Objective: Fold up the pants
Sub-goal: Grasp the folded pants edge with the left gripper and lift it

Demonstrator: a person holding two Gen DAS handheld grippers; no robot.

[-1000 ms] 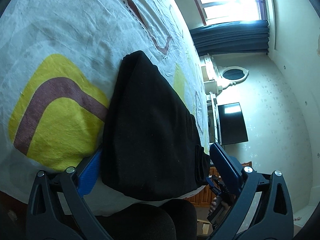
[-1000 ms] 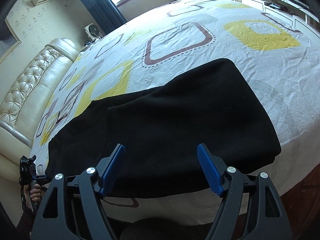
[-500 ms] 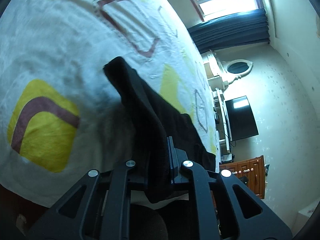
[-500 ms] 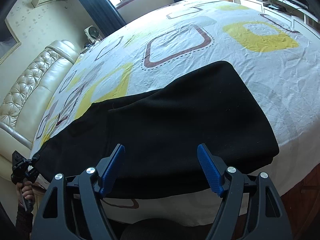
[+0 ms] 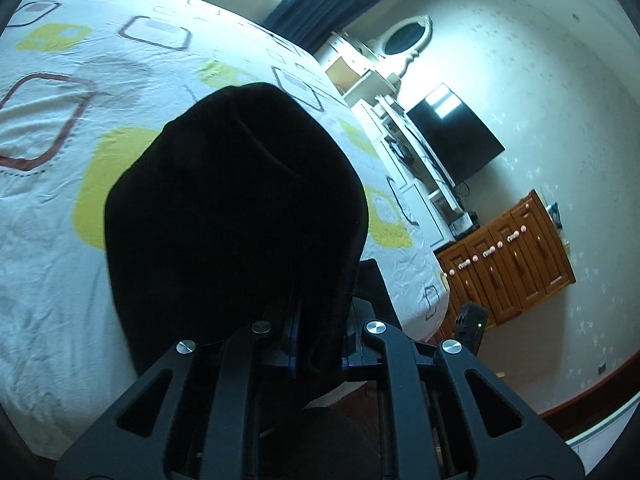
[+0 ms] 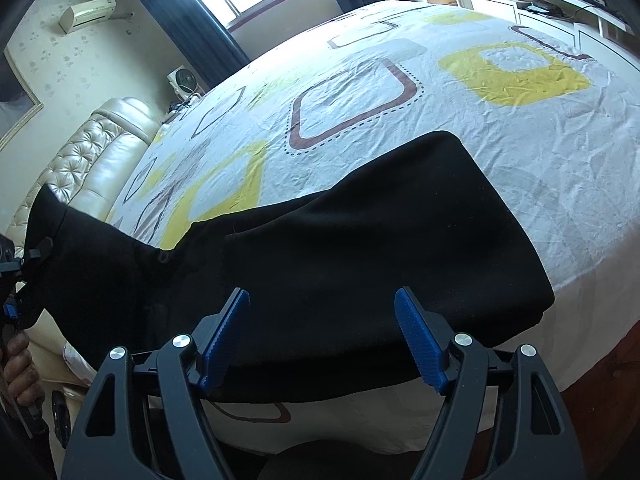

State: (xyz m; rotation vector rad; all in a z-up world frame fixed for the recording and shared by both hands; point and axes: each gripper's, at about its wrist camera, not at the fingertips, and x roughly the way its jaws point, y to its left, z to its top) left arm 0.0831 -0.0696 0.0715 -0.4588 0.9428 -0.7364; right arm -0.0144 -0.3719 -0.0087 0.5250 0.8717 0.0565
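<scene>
Black pants point(image 6: 360, 240) on bed point(image 6: 520, 128): left hand-held gripper point(image 5: 316, 344) pinching one end, apparently lifted; right hand-held gripper point(image 6: 324, 336) spread. Next: carry fold across.

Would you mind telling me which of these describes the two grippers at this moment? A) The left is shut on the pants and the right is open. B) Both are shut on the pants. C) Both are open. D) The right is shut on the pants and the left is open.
A: the left gripper is clamped on a lifted end of the black pants, while the right gripper shows its blue pads spread apart above the fabric.
</scene>
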